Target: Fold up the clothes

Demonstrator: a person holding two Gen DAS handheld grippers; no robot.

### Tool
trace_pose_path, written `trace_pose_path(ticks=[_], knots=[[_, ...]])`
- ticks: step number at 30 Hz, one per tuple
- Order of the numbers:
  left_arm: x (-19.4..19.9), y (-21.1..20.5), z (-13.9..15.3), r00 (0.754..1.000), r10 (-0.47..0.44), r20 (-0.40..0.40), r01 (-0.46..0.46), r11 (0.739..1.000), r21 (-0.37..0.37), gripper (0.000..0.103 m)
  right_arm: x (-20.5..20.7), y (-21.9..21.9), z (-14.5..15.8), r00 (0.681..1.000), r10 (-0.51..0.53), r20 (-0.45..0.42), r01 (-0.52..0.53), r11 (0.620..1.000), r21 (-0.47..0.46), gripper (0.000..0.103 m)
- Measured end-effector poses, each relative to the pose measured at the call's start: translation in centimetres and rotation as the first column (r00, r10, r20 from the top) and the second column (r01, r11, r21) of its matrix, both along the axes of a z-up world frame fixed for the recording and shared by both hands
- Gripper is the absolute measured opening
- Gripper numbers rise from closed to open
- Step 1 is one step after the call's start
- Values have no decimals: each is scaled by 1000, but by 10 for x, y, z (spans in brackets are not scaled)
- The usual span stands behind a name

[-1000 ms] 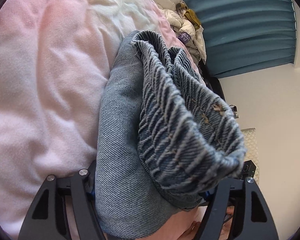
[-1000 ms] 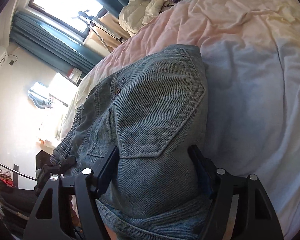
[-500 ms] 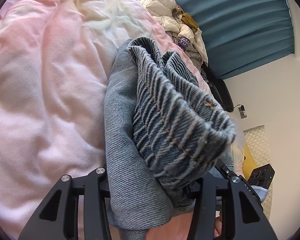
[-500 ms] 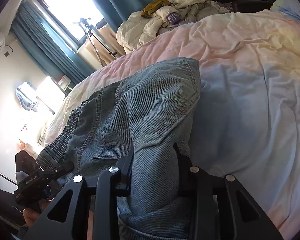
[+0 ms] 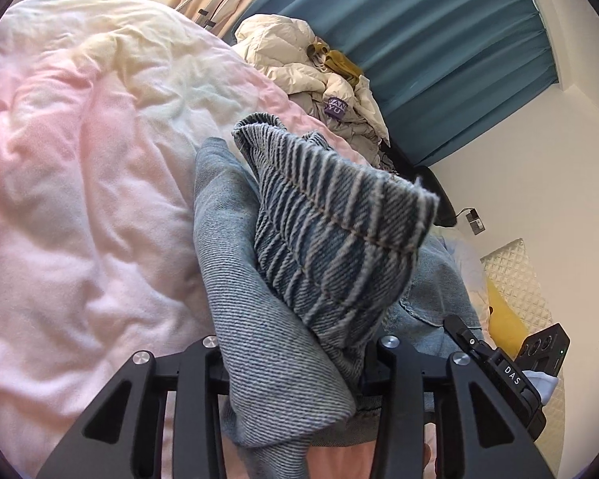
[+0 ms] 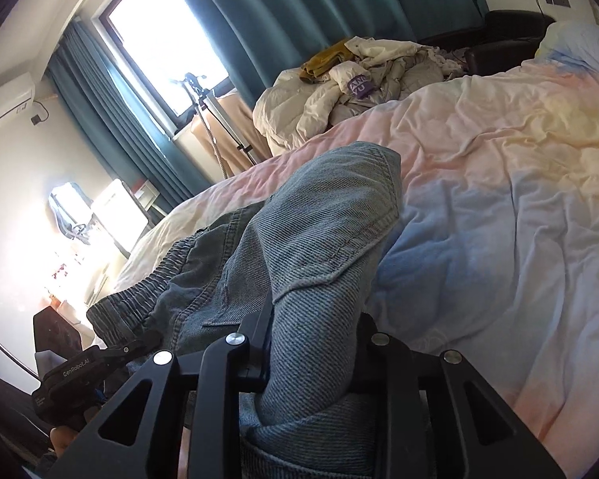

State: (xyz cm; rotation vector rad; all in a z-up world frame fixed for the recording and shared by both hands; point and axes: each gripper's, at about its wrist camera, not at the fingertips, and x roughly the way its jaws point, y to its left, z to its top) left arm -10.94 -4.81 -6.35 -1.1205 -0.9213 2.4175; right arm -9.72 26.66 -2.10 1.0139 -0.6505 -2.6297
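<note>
The jeans (image 5: pixel 259 299) are bunched on the bed (image 5: pixel 80 199), filling the lower centre of both frames. In the left wrist view, a thick fold of denim with its striped inner side turned out is clamped by the left gripper (image 5: pixel 295 363), whose jaws are closing on it. In the right wrist view, a pocketed fold of the jeans (image 6: pixel 319 247) is pinched by the right gripper (image 6: pixel 311 343), its jaws likewise closing. A heap of pale clothes (image 6: pixel 359 80) is seen at the upper centre, before teal curtains (image 6: pixel 279 20).
</note>
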Motion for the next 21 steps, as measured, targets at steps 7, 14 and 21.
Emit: trace_pose_path(ticks=[7, 14, 21], knots=[[5, 20, 29, 998, -17, -57, 15, 999, -35, 38, 4, 14, 26, 999, 0, -39, 0, 1000, -8, 24], [14, 53, 72, 989, -49, -139, 33, 993, -113, 38, 14, 32, 71, 996, 8, -94, -6, 1000, 24, 24], [25, 94, 121, 977, -85, -197, 65, 992, -105, 38, 36, 64, 133, 988, -9, -152, 20, 997, 70, 24]])
